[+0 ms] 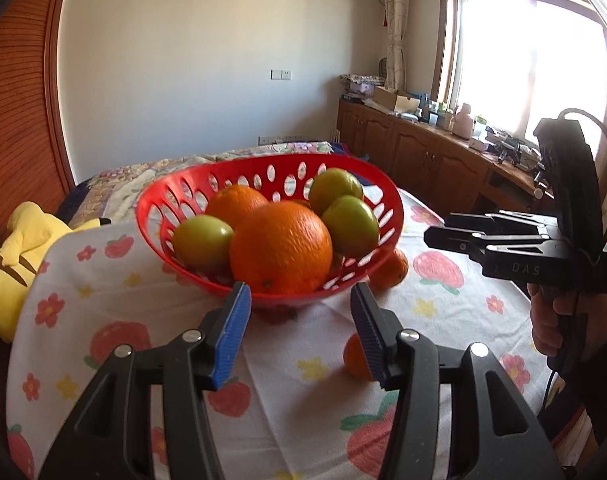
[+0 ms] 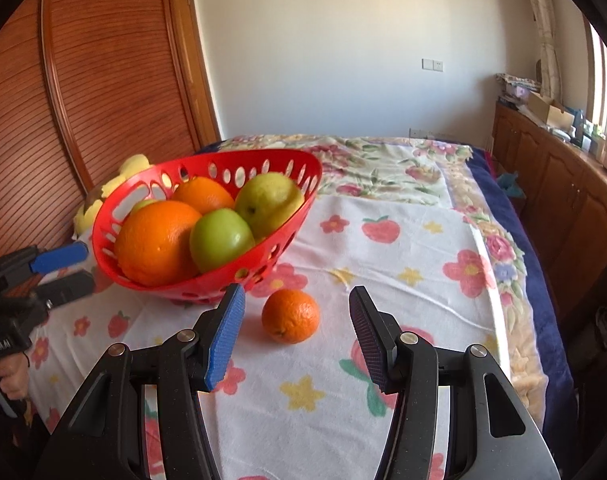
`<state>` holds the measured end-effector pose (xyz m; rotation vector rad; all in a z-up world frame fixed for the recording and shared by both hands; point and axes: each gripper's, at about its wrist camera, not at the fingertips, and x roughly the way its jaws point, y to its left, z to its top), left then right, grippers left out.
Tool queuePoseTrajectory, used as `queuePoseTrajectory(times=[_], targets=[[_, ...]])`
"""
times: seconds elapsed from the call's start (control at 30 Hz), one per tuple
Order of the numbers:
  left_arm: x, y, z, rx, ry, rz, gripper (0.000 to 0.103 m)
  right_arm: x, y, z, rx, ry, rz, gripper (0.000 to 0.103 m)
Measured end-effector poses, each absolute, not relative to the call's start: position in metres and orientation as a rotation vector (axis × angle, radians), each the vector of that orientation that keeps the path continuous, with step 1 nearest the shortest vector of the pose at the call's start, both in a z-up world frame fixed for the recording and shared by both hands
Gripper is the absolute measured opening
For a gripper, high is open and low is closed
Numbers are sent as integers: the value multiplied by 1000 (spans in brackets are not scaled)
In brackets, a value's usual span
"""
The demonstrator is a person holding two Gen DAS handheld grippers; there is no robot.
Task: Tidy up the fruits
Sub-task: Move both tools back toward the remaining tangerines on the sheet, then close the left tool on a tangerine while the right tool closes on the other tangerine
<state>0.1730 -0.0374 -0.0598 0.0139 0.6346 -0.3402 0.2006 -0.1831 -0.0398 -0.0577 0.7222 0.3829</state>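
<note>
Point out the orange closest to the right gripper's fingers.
It's the small orange lying alone on the strawberry cloth, just ahead of the right gripper, between its open jaws. The two other oranges seen here sit in the red basket.

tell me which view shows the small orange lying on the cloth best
The right wrist view: the small orange lies whole and unobstructed on the cloth, ahead of the open right gripper. In the left wrist view, a finger hides most of it.
</note>
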Motion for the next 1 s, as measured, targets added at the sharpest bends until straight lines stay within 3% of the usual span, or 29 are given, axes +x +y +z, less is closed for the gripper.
queuePoseTrajectory(times=[1.0], targets=[[180,-91,-120,6,833,-471,56,227,-165,-83,-117,851,434,55]])
